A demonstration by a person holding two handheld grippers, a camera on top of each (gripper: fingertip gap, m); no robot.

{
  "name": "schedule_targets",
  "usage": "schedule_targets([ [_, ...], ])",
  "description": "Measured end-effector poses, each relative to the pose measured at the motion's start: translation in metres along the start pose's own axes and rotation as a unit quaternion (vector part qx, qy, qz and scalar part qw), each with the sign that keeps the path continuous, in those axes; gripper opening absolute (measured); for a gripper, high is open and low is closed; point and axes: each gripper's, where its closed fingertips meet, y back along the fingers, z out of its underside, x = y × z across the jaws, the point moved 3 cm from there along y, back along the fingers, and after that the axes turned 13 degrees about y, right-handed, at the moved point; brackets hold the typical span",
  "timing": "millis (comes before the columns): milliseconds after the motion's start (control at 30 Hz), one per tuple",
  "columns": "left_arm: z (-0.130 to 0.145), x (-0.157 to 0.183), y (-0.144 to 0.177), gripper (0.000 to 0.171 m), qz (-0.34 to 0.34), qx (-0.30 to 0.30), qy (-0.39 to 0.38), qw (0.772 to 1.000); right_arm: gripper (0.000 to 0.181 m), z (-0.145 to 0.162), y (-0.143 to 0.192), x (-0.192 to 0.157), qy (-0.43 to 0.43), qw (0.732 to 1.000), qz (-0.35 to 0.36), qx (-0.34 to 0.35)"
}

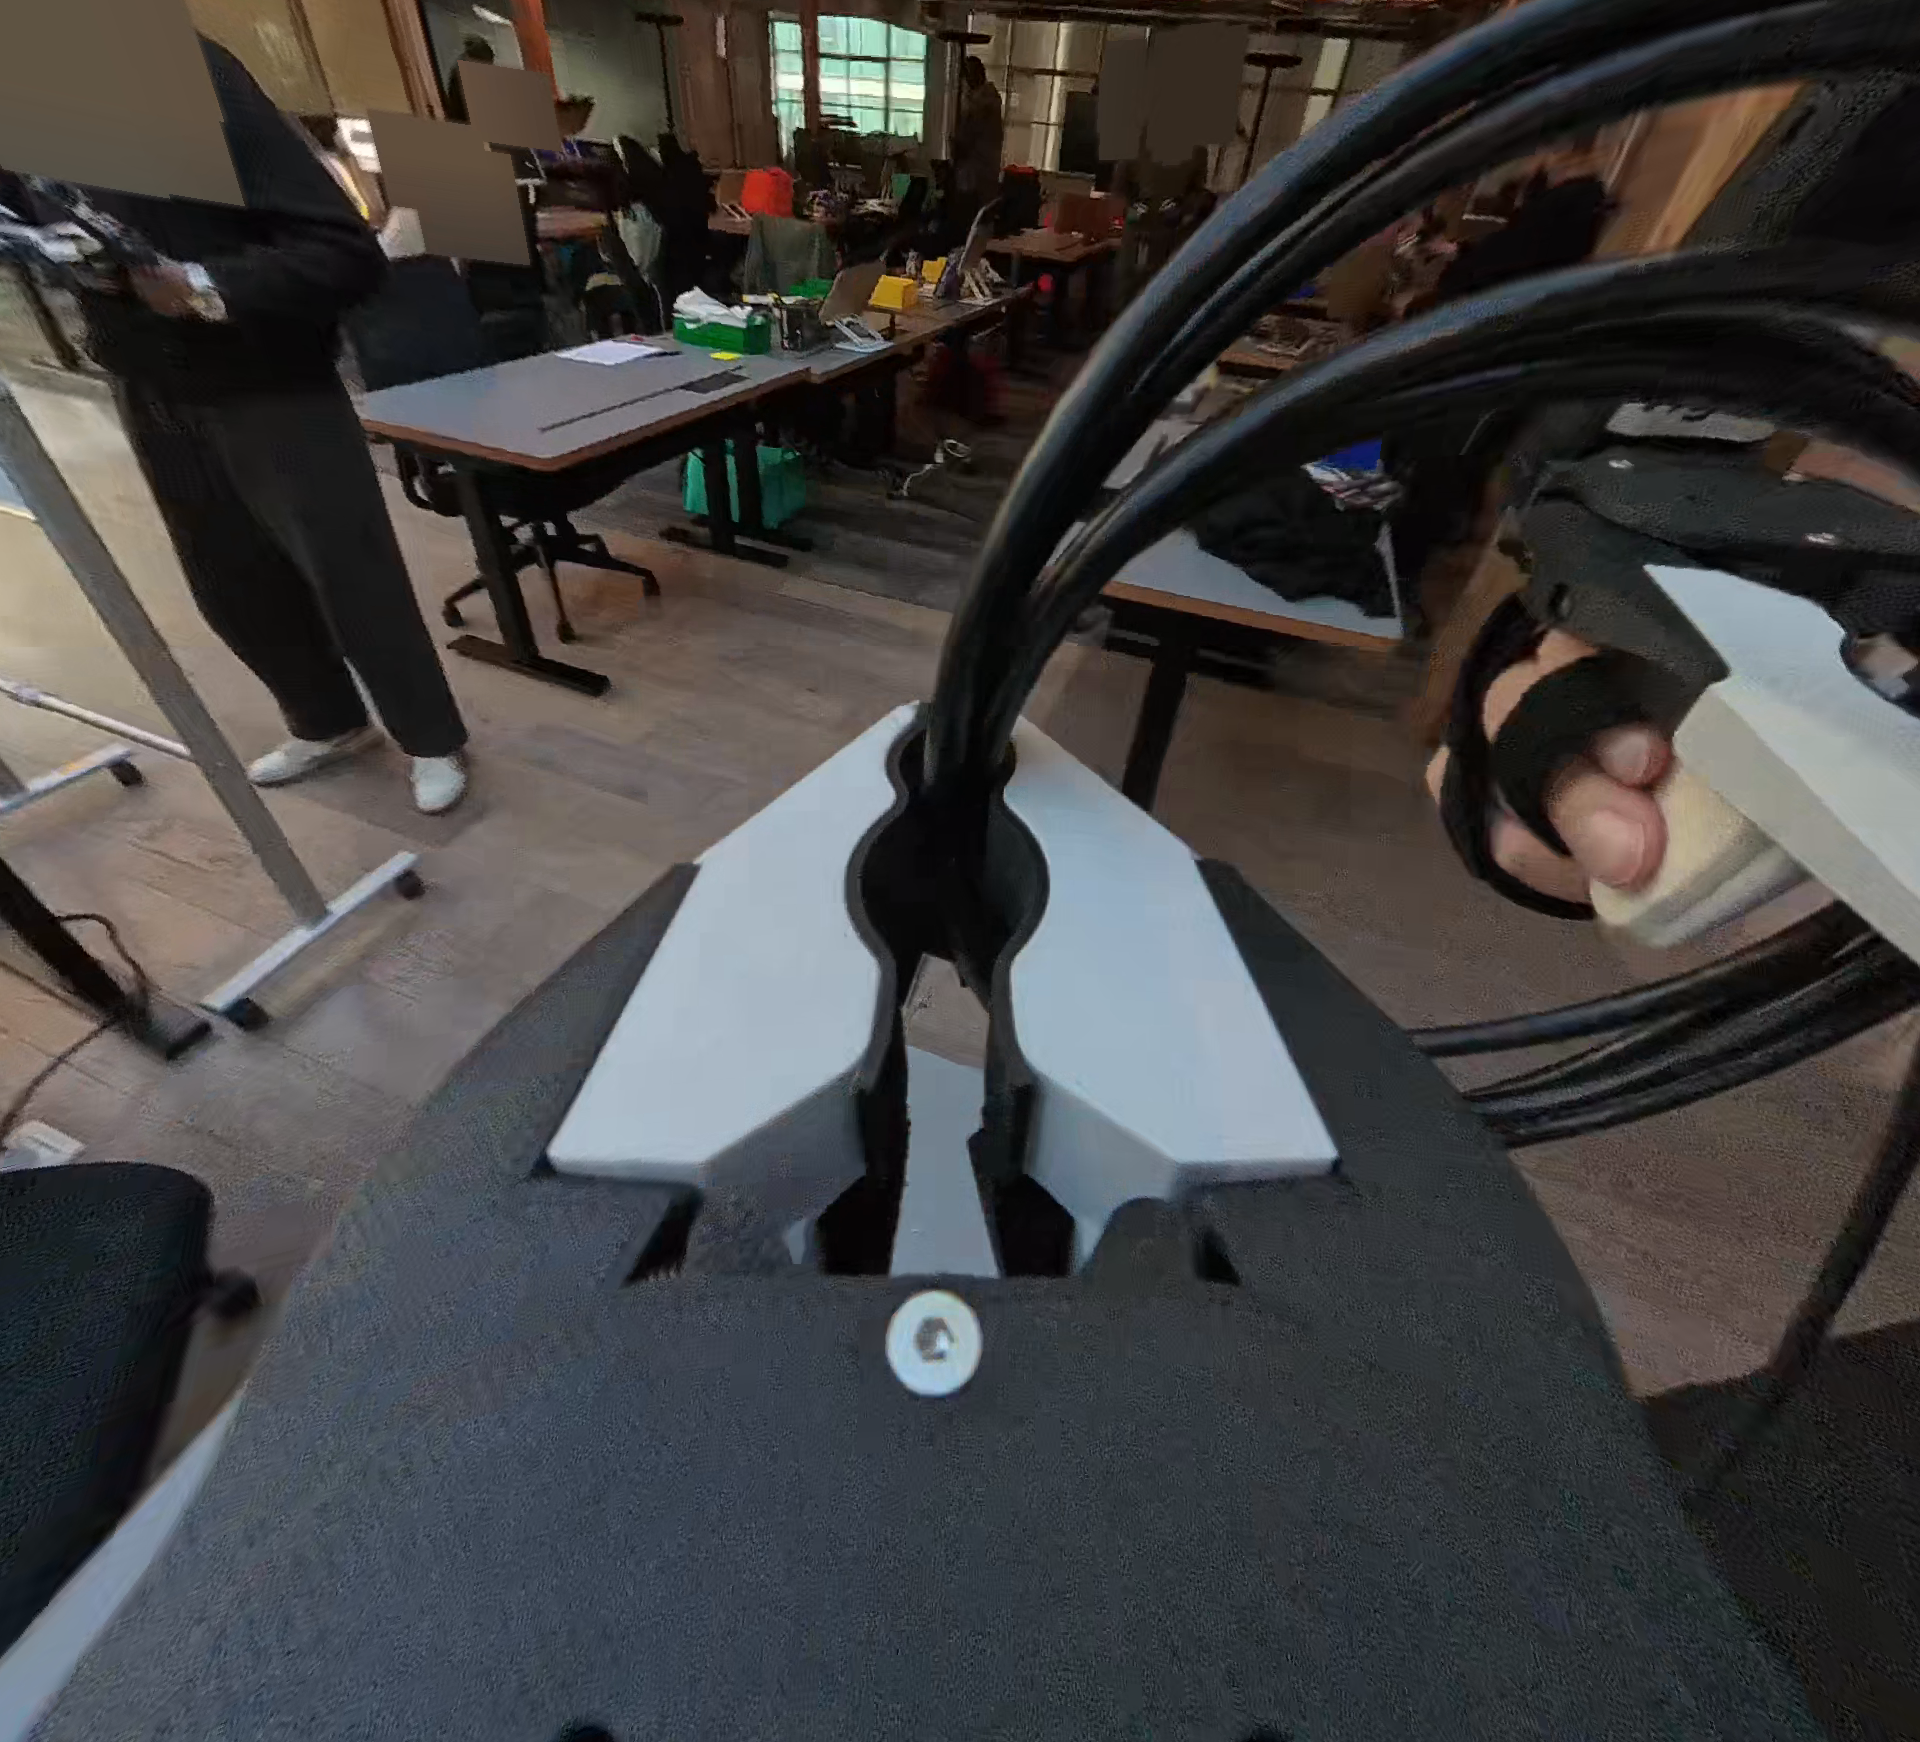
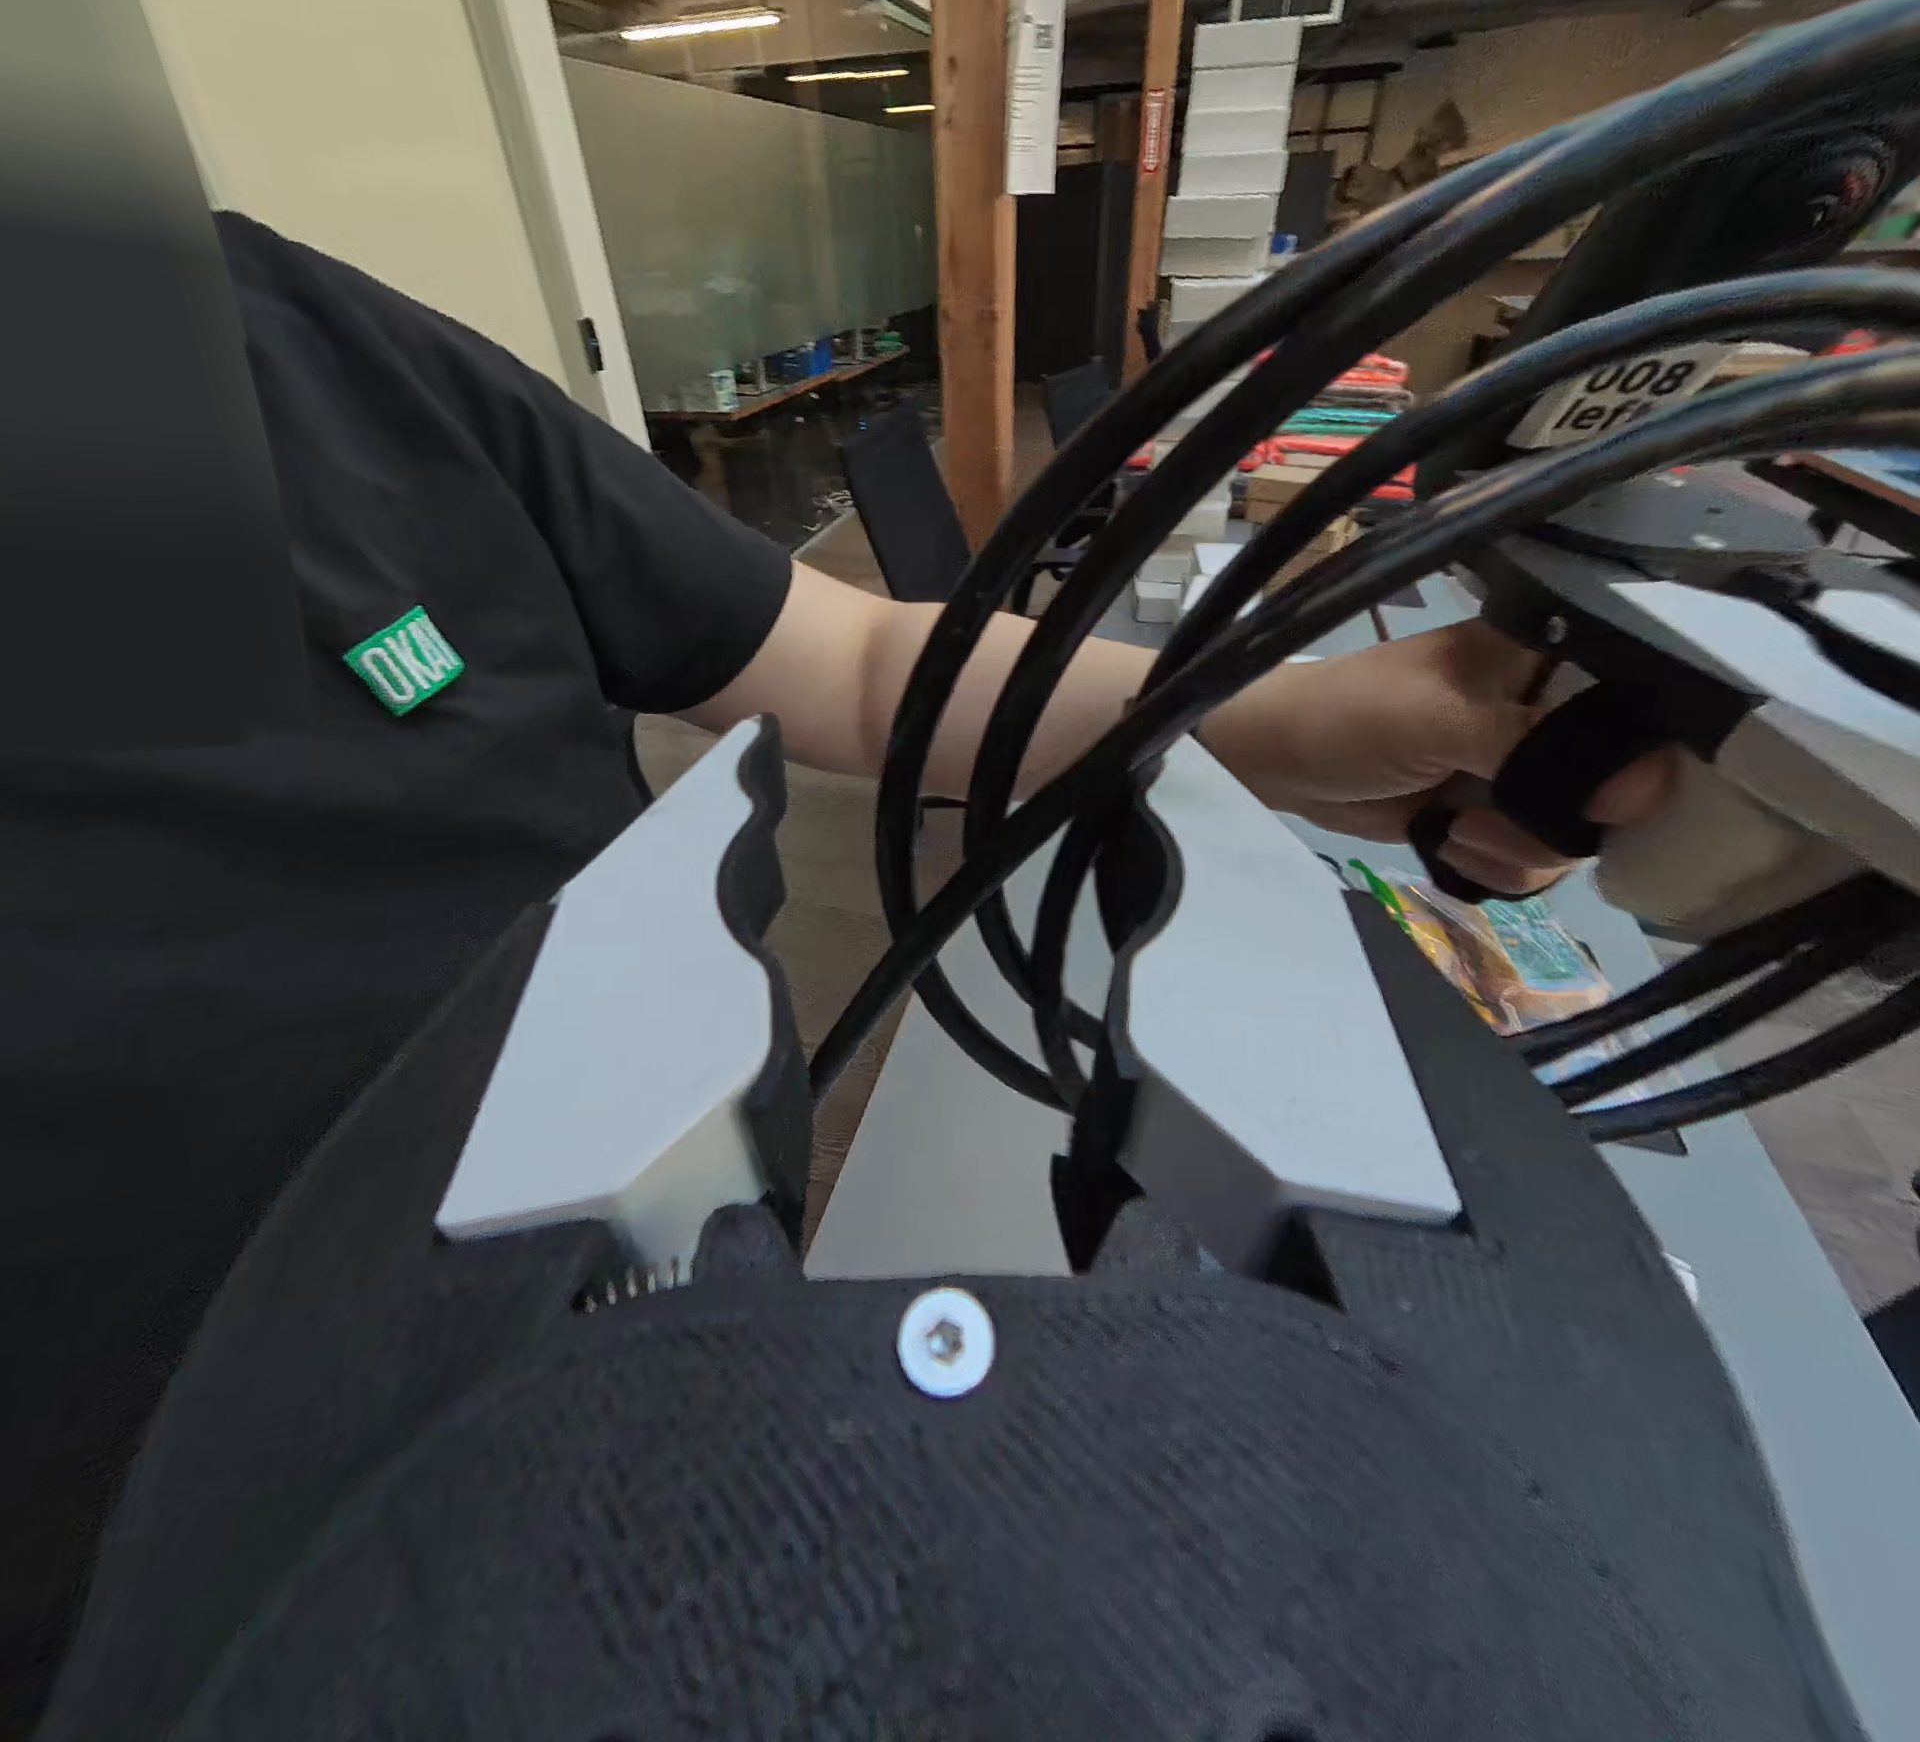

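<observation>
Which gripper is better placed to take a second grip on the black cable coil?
Right, probably. The right gripper is open, and loops of the black cable coil already pass between its fingers. The left gripper is shut on the coil, so it would have to let go first.

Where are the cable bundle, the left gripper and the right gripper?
cable bundle [image 1: 1070, 487]: left wrist view, on the black strands above the fingers.
left gripper [image 1: 948, 762]: left wrist view, between the fingertips shut on the bundle.
right gripper [image 2: 961, 762]: right wrist view, between the spread fingertips.
</observation>
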Motion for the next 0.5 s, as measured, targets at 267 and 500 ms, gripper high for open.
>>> schedule_targets([
  [267, 0.07, 0.036, -0.033, 0.003, 0.198, -0.073, 0.299, 0.931, 0.024, -0.028, 0.025, 0.014, -0.08, 0.996, -0.033, 0.028],
  [500, 0.086, 0.056, -0.041, 0.003, 0.289, -0.035, 0.451, 0.843, 0.02, -0.043, 0.031, 0.051, -0.291, 0.956, -0.017, 0.008],
])
